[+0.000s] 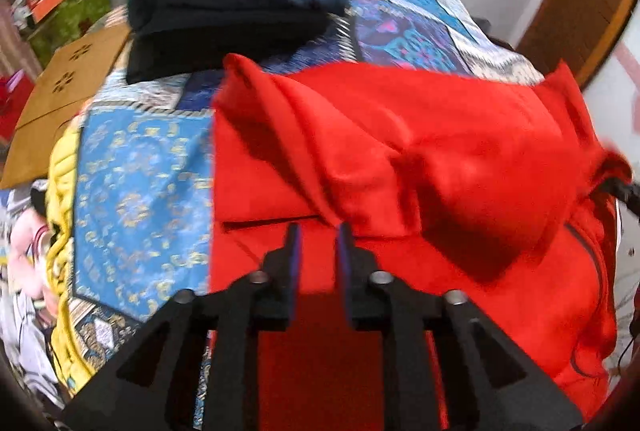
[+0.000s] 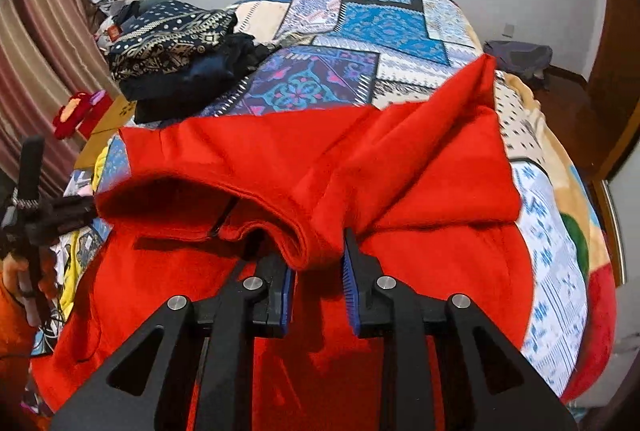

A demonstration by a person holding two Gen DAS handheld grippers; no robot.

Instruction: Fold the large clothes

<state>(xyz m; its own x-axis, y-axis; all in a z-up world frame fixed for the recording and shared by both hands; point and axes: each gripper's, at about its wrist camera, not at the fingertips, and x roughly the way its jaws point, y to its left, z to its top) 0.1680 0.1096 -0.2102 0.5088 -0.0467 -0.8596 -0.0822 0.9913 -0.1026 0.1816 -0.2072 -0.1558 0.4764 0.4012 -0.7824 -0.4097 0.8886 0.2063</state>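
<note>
**Fold laid over, jaws letting go**

Left gripper (image 1: 318,235) parted, nothing pinched, hovering just short of the folded edge of the red garment (image 1: 420,159). Right gripper (image 2: 320,251) slightly apart, a bunched red fold between the pads, grip unclear. Garment spread ahead across the patchwork bedspread (image 2: 360,27), long axis running side to side. Folded dark stack (image 1: 224,15) beyond-left; bare bedspread ahead for smoothing.

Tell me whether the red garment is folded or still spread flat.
Partly folded: the red garment has its far part doubled back toward the camera over the lower layer, its folded edge bunched between the right gripper fingers.
</note>
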